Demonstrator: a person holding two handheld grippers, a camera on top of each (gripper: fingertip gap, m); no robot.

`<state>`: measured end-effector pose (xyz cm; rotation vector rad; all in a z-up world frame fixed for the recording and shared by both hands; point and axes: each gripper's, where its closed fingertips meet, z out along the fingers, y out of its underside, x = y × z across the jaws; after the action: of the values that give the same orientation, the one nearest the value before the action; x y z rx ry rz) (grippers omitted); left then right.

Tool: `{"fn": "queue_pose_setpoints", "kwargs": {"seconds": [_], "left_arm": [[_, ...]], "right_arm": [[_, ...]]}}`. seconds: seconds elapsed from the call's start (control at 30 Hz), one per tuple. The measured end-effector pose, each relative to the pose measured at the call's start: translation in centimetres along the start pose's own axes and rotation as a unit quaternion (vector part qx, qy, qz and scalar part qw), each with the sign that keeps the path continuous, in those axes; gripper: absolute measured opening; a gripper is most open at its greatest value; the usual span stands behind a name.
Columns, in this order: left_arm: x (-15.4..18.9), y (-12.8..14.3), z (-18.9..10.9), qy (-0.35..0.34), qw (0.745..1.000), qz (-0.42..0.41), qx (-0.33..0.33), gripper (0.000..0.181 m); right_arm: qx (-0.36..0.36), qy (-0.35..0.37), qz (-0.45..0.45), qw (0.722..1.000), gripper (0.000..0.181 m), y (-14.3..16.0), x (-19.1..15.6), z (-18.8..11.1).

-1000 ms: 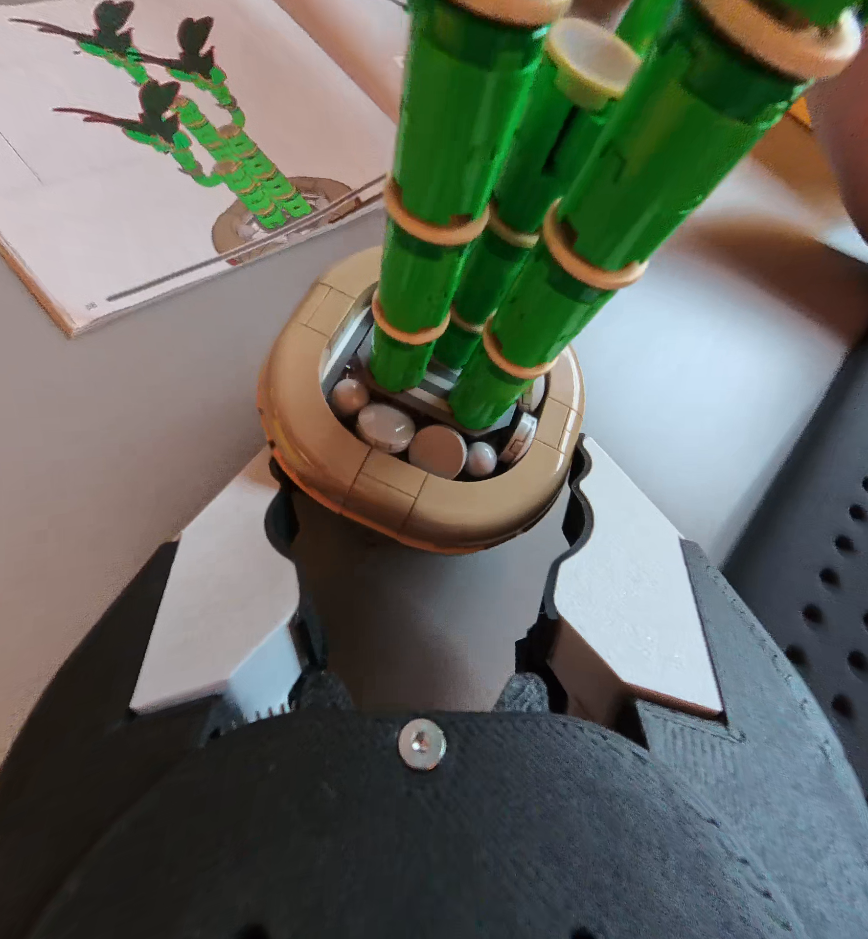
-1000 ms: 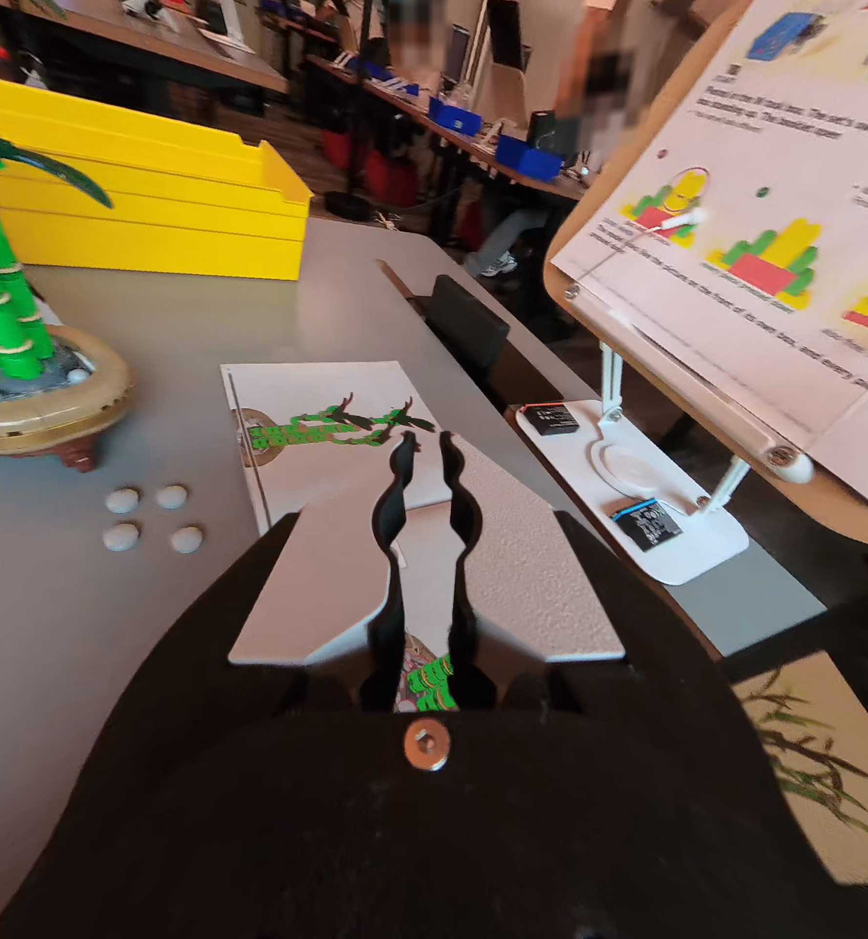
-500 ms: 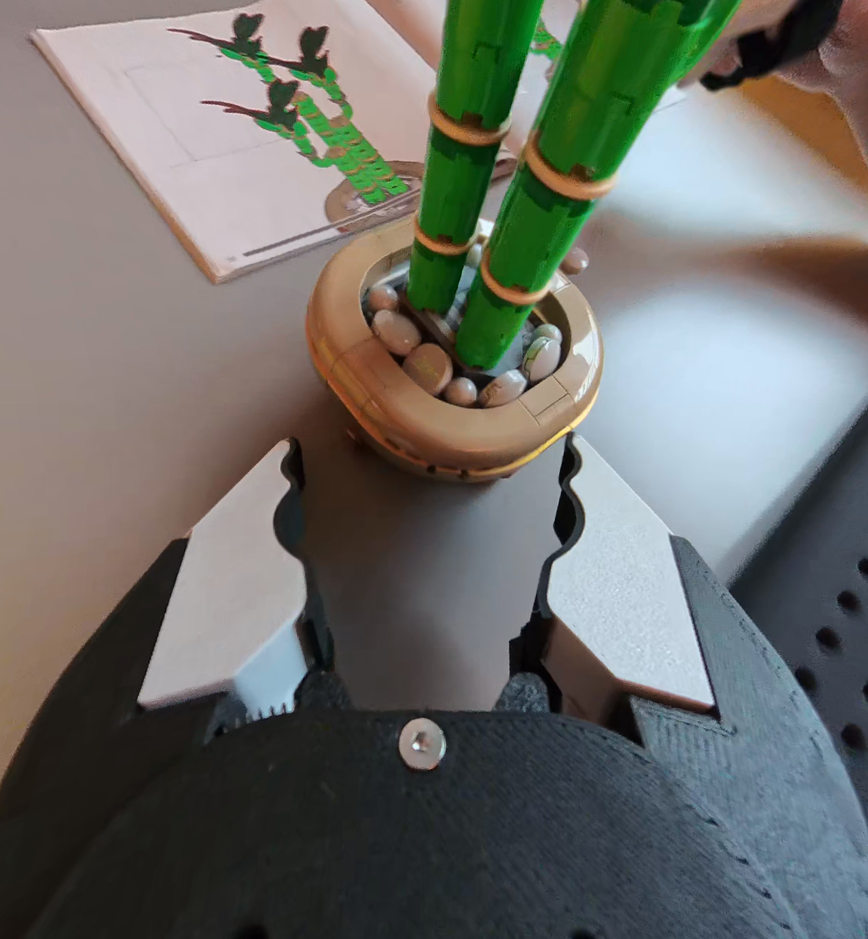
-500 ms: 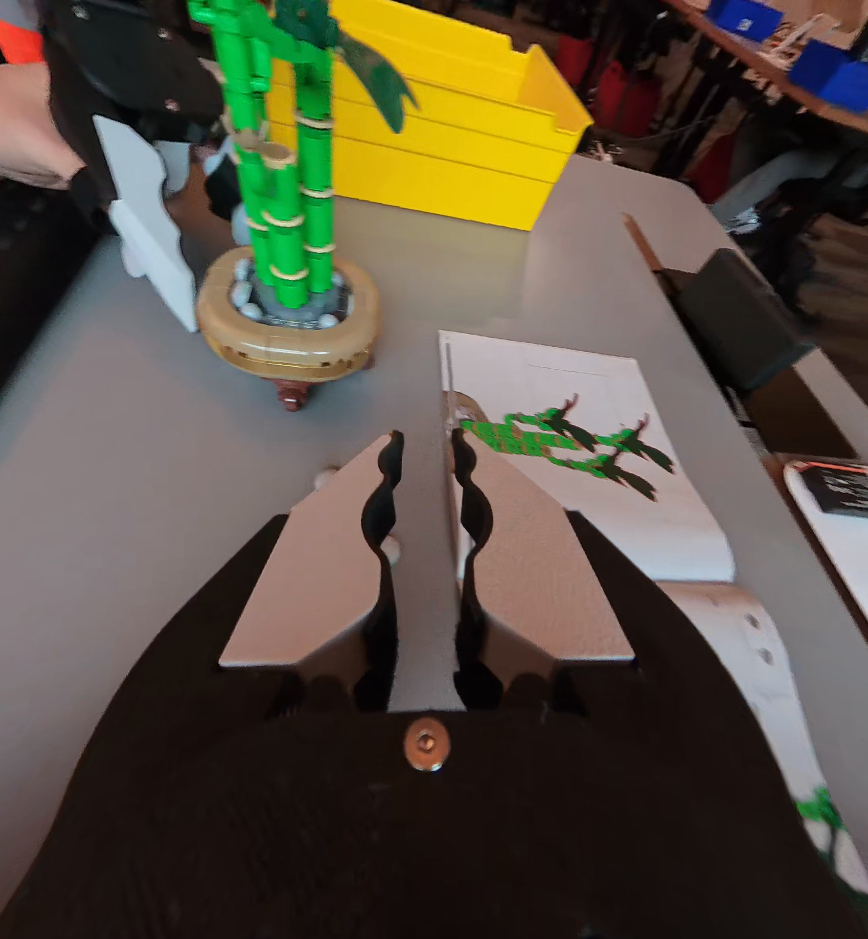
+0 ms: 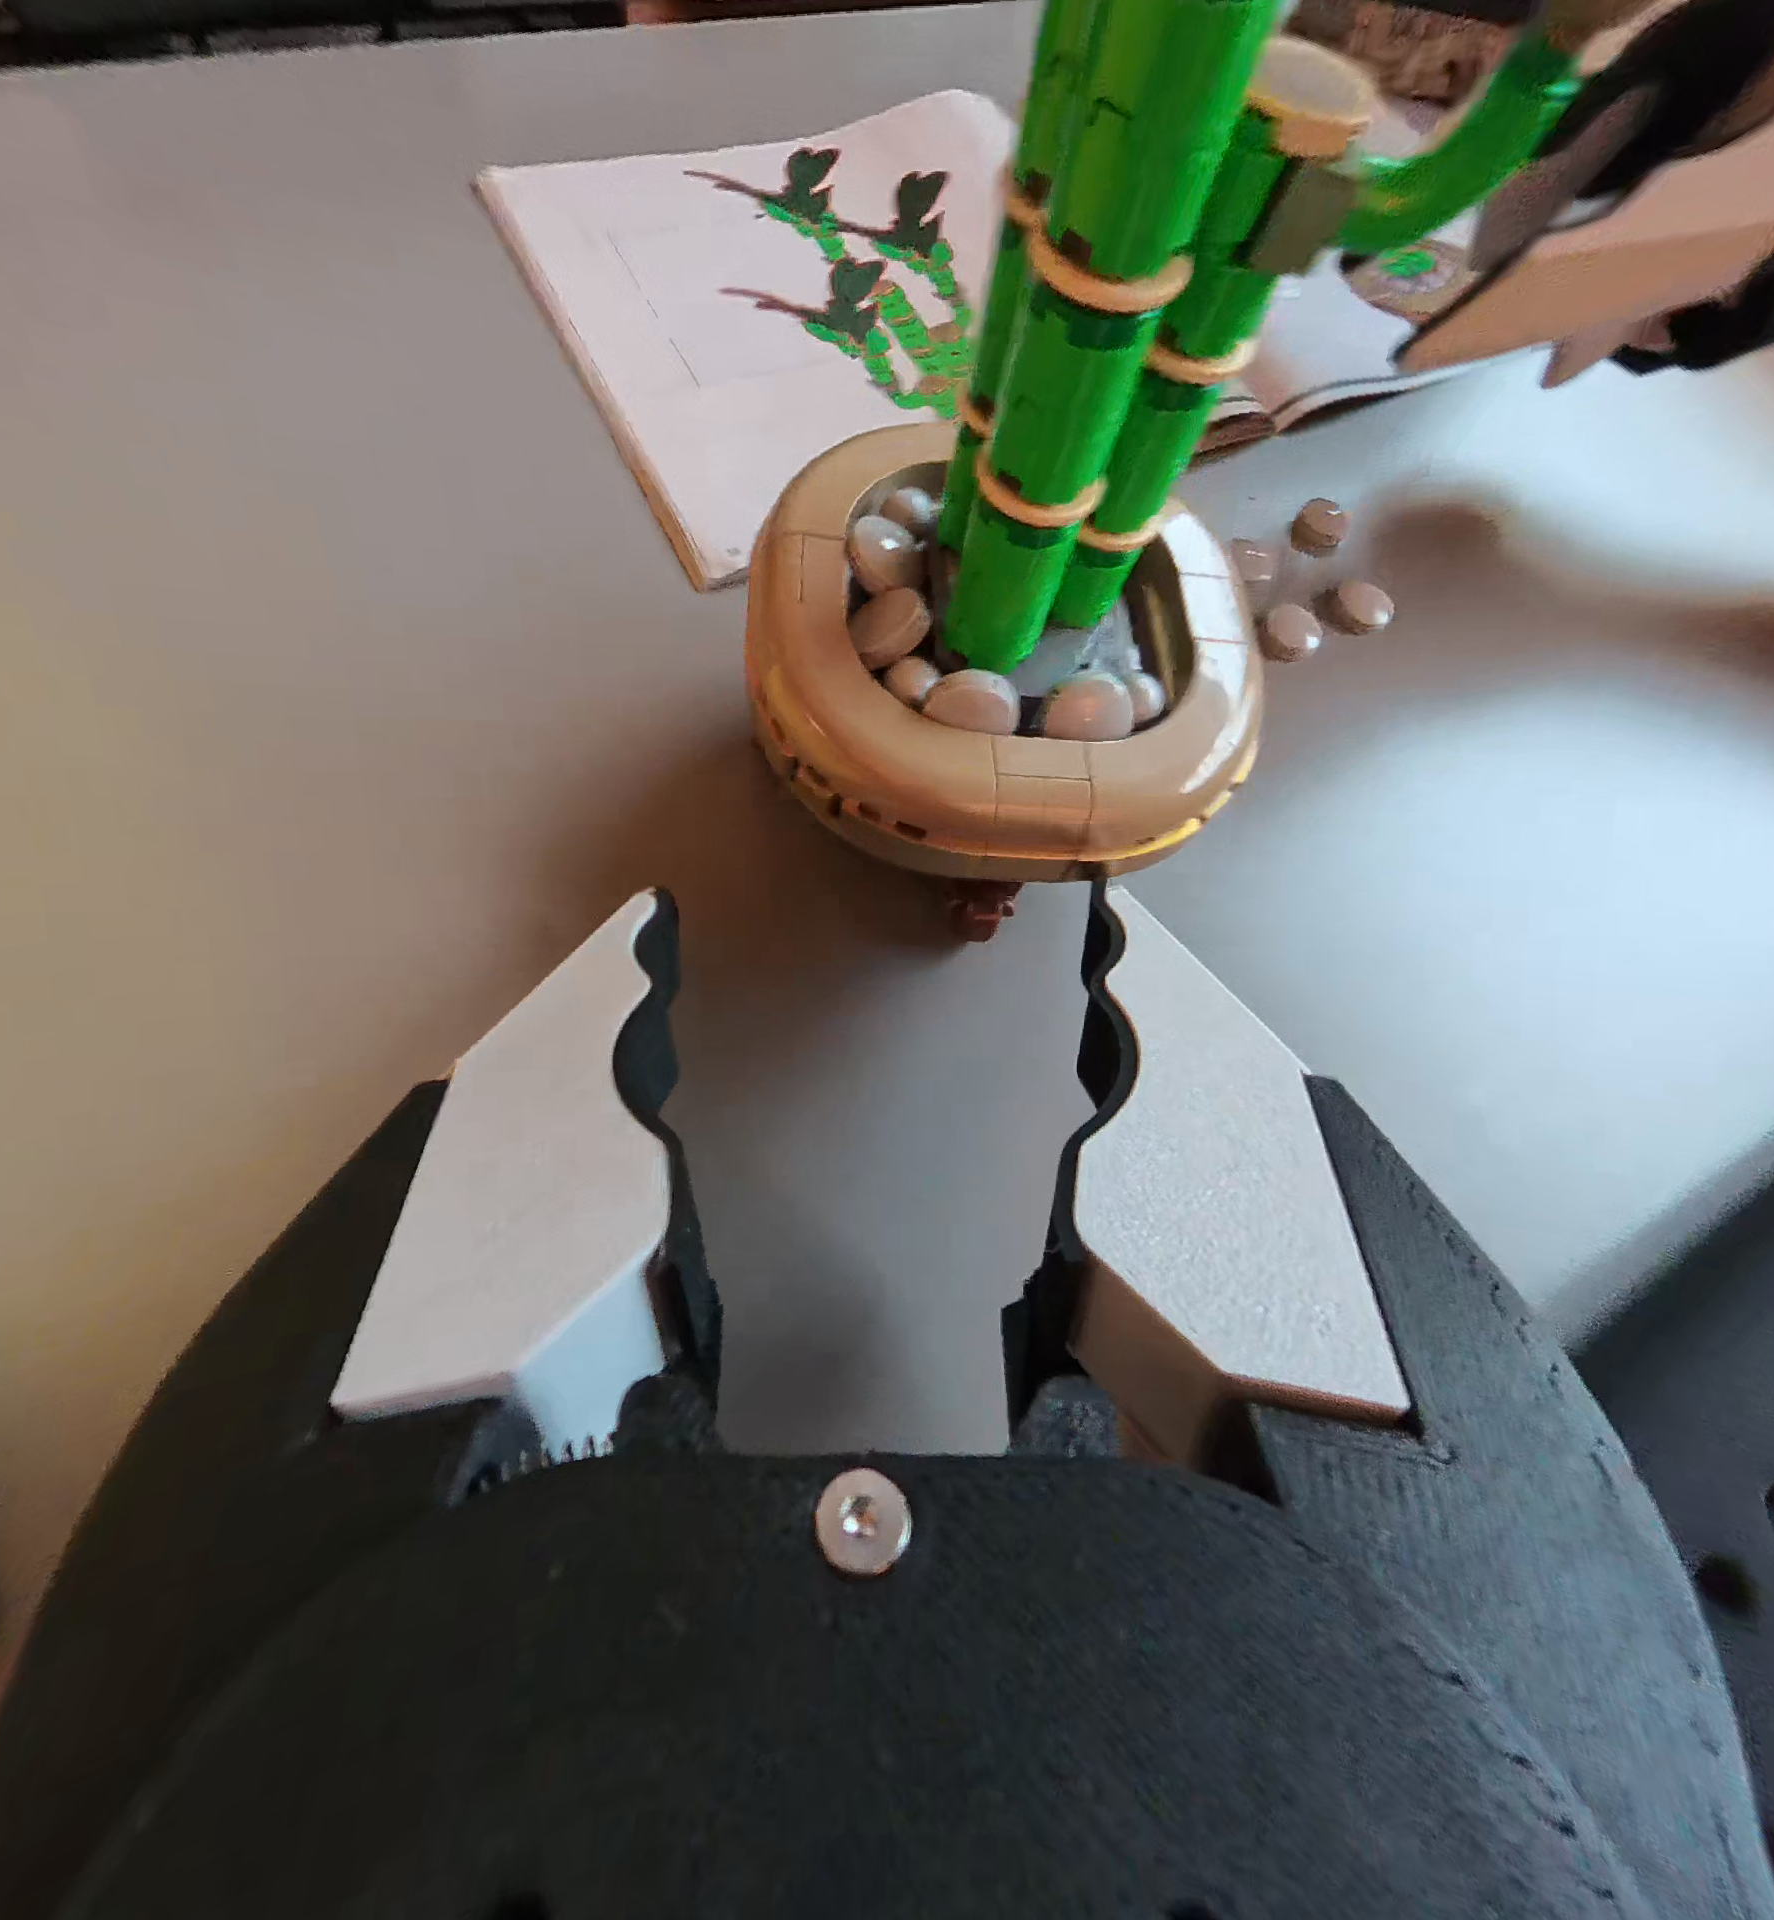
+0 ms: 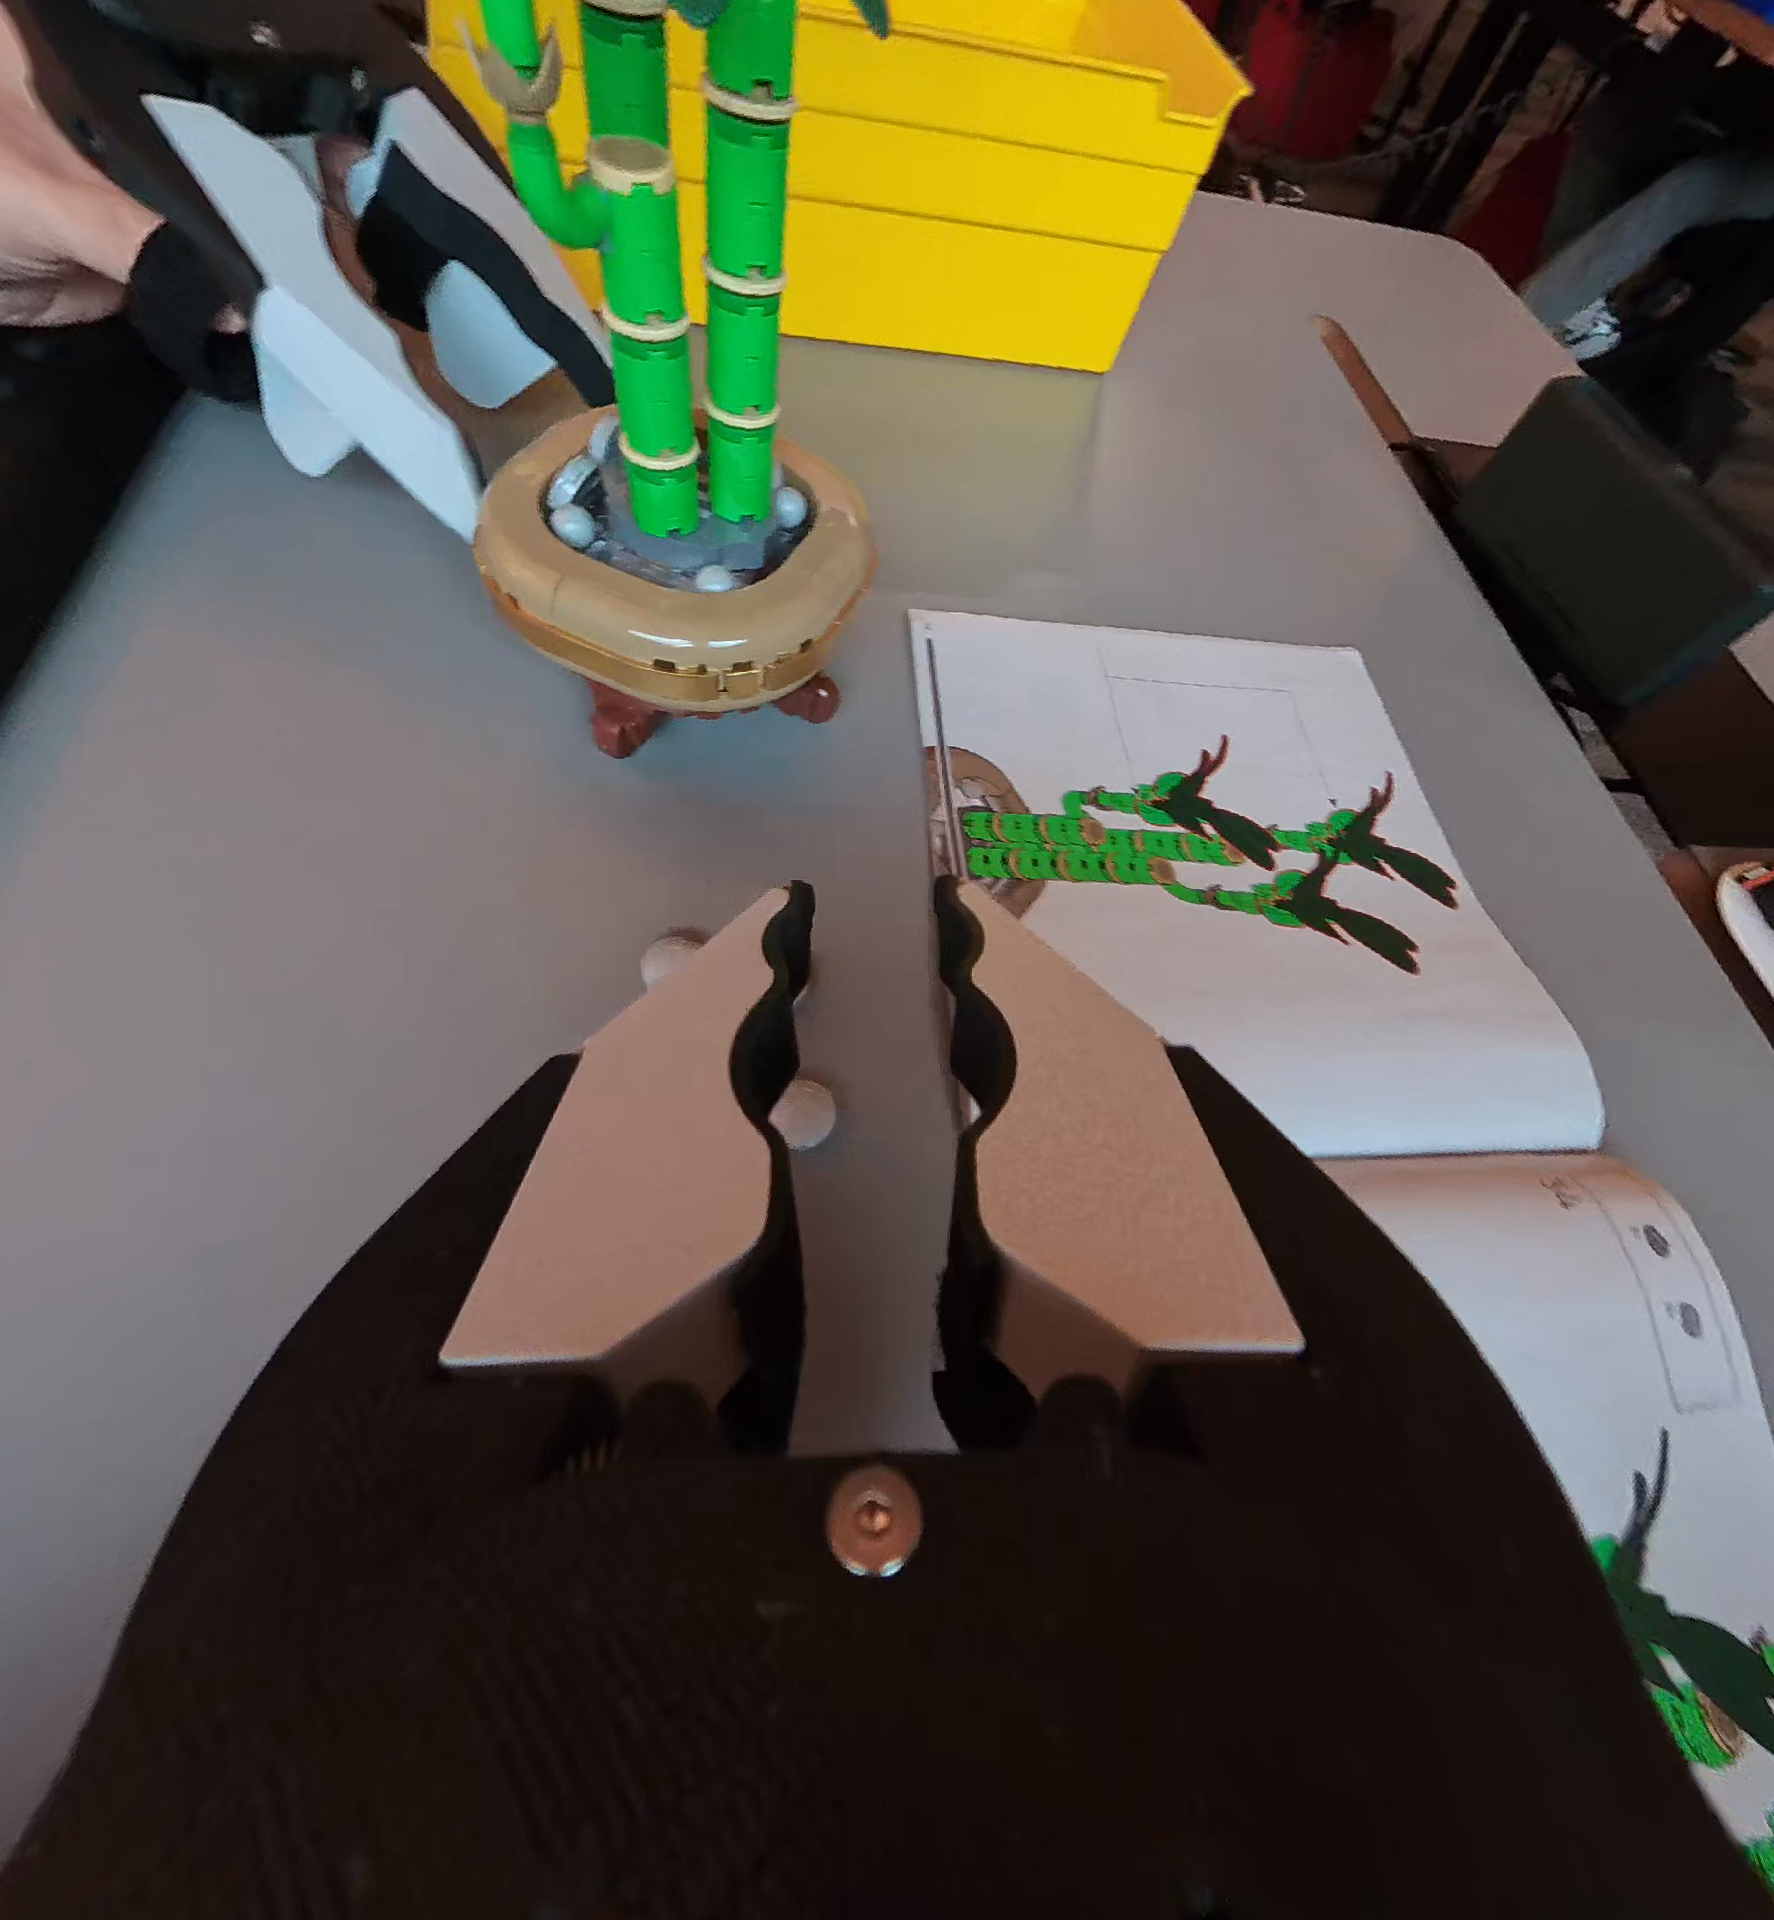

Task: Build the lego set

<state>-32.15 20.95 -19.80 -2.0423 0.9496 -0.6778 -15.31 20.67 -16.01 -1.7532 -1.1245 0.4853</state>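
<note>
The left gripper (image 5: pixel 883 914) has backed off from the bamboo model (image 5: pixel 1002 665): a second ago its fingers sat around the tan pot, half a second ago they were just short of it, and now they stand wide apart with bare desk (image 5: pixel 239 727) between them, holding nothing, the pot just beyond their tips. The model stands upright on its brown feet, green stalks rising out of the ring of grey pebbles. To its right lie four loose grey pebbles (image 5: pixel 1298 582) on the desk, and behind it the open instruction booklet (image 5: pixel 675 301).

The right gripper (image 6: pixel 872 904) has swung from the booklet toward the model and now hovers over the loose pebbles (image 6: pixel 805 1112), fingers empty with a narrow gap between them, a little wider than before. Farther off stand the model (image 6: pixel 670 613), the left gripper (image 6: pixel 467 416) behind it, and a yellow bin (image 6: pixel 966 229).
</note>
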Motion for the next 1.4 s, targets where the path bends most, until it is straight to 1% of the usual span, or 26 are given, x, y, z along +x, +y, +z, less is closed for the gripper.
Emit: {"fn": "queue_pose_setpoints", "kwargs": {"seconds": [0.1,0.17,0.23,0.33,0.43,0.5,0.57,0.63,0.7,0.73,0.8,0.83,0.97,1.07,1.2,1.3,1.33,1.4], "left_arm": [[1.6,-0.8,0.0,0.024,0.999,0.03,0.018,0.085],[2.0,-1.3,-0.1,0.032,0.998,0.038,0.031,0.095],[2.4,-1.9,0.0,0.042,0.997,0.034,0.049,0.113],[2.3,-2.8,0.0,0.044,0.996,0.024,0.072,0.123],[1.8,-3.6,0.3,0.033,0.996,0.014,0.083,0.12],[1.7,-3.7,0.6,0.038,0.996,0.012,0.078,0.118],[2.1,-3.4,1.2,0.049,0.997,0.014,0.063,0.117],[2.4,-2.9,2.0,0.047,0.998,0.029,0.04,0.117],[2.6,-2.4,2.7,0.033,0.998,0.05,0.016,0.117],[2.6,-2.2,3.1,0.024,0.998,0.058,0.005,0.117],[2.4,-1.6,3.8,0.003,0.997,0.069,-0.019,0.115],[2.4,-1.2,4.1,-0.004,0.997,0.077,-0.032,0.117],[1.5,-0.4,4.7,-0.047,0.99,0.119,-0.063,0.109],[1.8,-0.2,4.7,-0.027,0.99,0.119,-0.065,0.107],[2.1,0.0,4.6,-0.003,0.99,0.125,-0.063,0.106],[2.8,0.1,4.5,0.013,0.989,0.136,-0.062,0.105],[3.2,0.2,4.5,0.021,0.988,0.142,-0.062,0.105],[4.2,0.3,4.5,0.039,0.985,0.156,-0.06,0.105]], "right_arm": [[-0.005,0.003,0.001,1.0,0.024,0.2,0.2,-0.1],[-0.013,0.002,-0.01,1.0,0.024,0.4,-0.2,0.2],[-0.025,-0.001,-0.03,0.999,0.024,0.6,-0.7,0.6],[-0.04,-0.004,-0.056,0.998,0.024,0.7,-1.5,1.1],[-0.039,-0.003,-0.065,0.997,0.024,0.3,-1.7,1.2],[-0.04,0.015,-0.066,0.997,0.024,0.2,-0.9,0.8],[-0.039,0.026,-0.054,0.997,0.024,0.2,0.1,0.1],[-0.028,0.004,-0.028,0.999,0.025,0.4,0.1,-0.4],[-0.042,-0.049,-0.009,0.998,0.029,1.6,-0.9,-0.7],[-0.057,-0.061,-0.013,0.996,0.029,2.5,-1.2,-0.7],[-0.088,-0.06,-0.04,0.994,0.029,4.4,-1.1,-0.6],[-0.099,-0.06,-0.046,0.992,0.029,5.1,-1.0,-0.6],[-0.093,-0.08,0.001,0.992,0.029,5.8,-1.0,-0.6],[-0.089,-0.106,0.031,0.99,0.029,6.0,-1.6,-0.5],[-0.101,-0.117,0.042,0.987,0.027,6.3,-2.1,-0.1],[-0.102,-0.122,0.042,0.986,0.024,6.2,-2.4,0.1],[-0.106,-0.122,0.041,0.986,0.017,6.2,-2.5,0.2],[-0.115,-0.127,0.041,0.984,0.015,6.2,-2.7,0.1]]}}
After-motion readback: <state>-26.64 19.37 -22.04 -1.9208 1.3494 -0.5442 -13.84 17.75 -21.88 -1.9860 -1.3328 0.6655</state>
